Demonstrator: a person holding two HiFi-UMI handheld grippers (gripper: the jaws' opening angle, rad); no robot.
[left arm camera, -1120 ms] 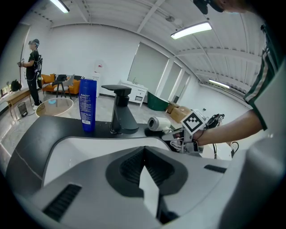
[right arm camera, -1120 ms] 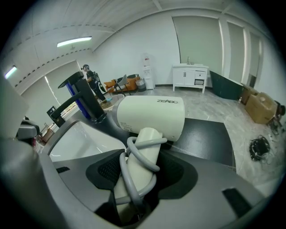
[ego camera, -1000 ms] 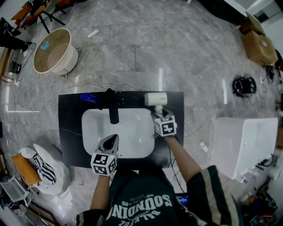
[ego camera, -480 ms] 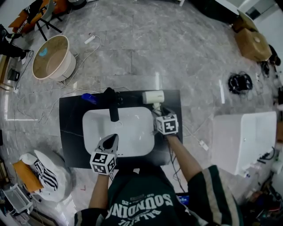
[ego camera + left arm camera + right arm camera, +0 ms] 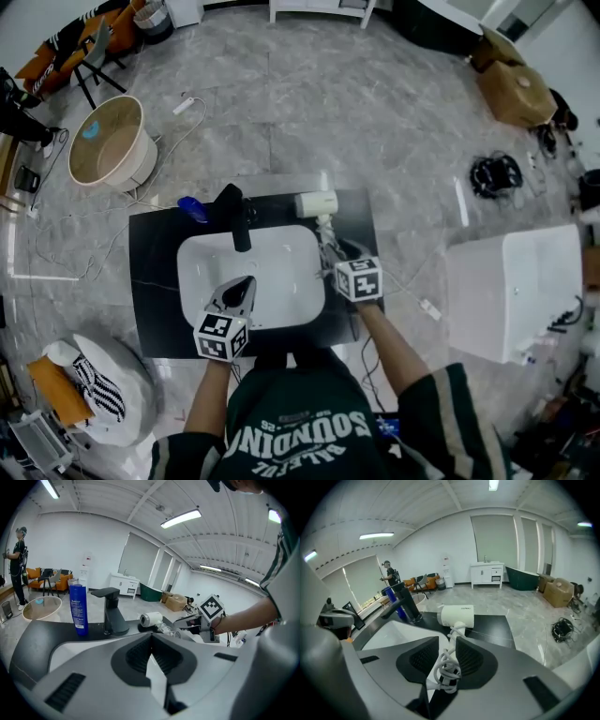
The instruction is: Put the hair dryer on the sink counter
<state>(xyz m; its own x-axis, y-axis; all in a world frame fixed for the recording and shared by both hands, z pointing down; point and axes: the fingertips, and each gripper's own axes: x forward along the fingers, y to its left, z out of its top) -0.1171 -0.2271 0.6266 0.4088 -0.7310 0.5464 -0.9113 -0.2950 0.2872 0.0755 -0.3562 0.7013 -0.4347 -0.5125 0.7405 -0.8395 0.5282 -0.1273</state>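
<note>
The white hair dryer [image 5: 316, 202] lies on its side on the black sink counter [image 5: 155, 272], at the back right beside the white basin [image 5: 272, 253]. My right gripper [image 5: 330, 251] sits just in front of it, over the counter's right strip. Its jaws are closing, apart from the dryer's body, with the handle's end and the coiled white cord [image 5: 446, 670] lying between them, not pinched. The dryer [image 5: 457, 616] fills the middle of the right gripper view. My left gripper [image 5: 247, 281] hovers over the basin's front, shut and holding nothing; its own view shows the dryer [image 5: 151, 618] beyond its tips.
A black faucet [image 5: 236, 220] and a blue bottle [image 5: 191, 208] stand at the counter's back. On the floor are a round tub [image 5: 108, 139] at far left, a white cabinet [image 5: 511, 291] at right, coiled black cables [image 5: 495, 175] and a cardboard box [image 5: 514, 89].
My right gripper has drawn back toward the person, away from the hair dryer, which stays lying on the counter. The left gripper has barely moved.
</note>
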